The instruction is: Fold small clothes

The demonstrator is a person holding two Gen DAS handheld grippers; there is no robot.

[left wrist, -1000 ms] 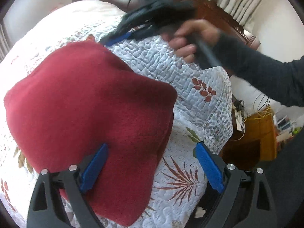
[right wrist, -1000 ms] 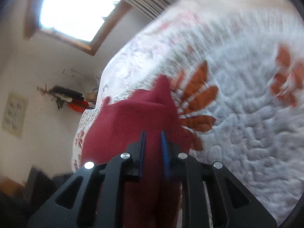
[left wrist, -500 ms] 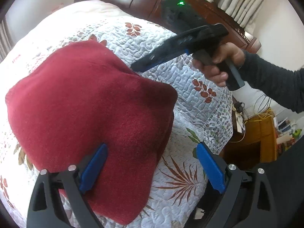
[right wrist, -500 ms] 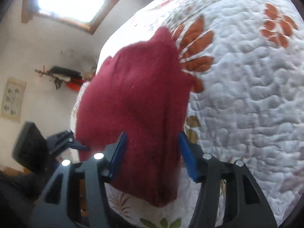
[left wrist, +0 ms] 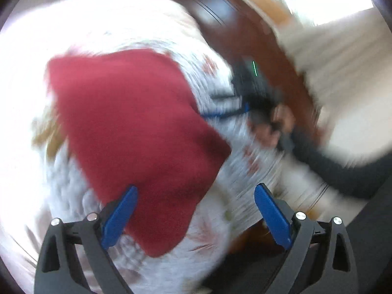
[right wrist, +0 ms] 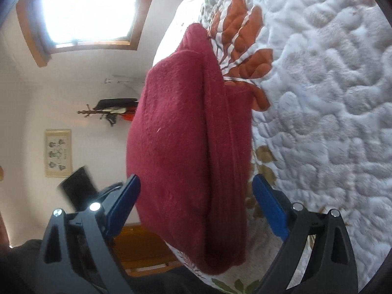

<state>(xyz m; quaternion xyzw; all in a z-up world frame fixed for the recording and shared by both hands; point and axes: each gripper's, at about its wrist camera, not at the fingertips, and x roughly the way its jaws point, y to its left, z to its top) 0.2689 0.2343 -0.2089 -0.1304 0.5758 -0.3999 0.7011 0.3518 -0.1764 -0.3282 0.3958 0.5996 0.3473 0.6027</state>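
Garment: red fleece piece (right wrist: 186,142), already doubled over, lies on the quilted bed (right wrist: 318,98); centre of the right wrist frame, centre-left of the left wrist frame.
Feel: I judge it light, soft, thick and floppy, not slippery; the stacked layers may slide apart if I lift only one.
Where to hold: the layered edge at lower centre of the right wrist frame, pinching all layers at once.
Left hand-held gripper (left wrist: 196,210): jaws apart, holding nothing, its left pad over the near corner of the cloth; the view is blurred.
Right hand-held gripper (right wrist: 196,205): jaws apart, straddling the near end of the cloth, not clamped.
My right hand (left wrist: 274,125): right of centre, just beyond the cloth's far edge.
Around: wooden headboard (left wrist: 245,31) at upper right, window (right wrist: 90,9) at upper left.
In the way: nothing lies on the cloth; the quilt could get caught in a low pinch.
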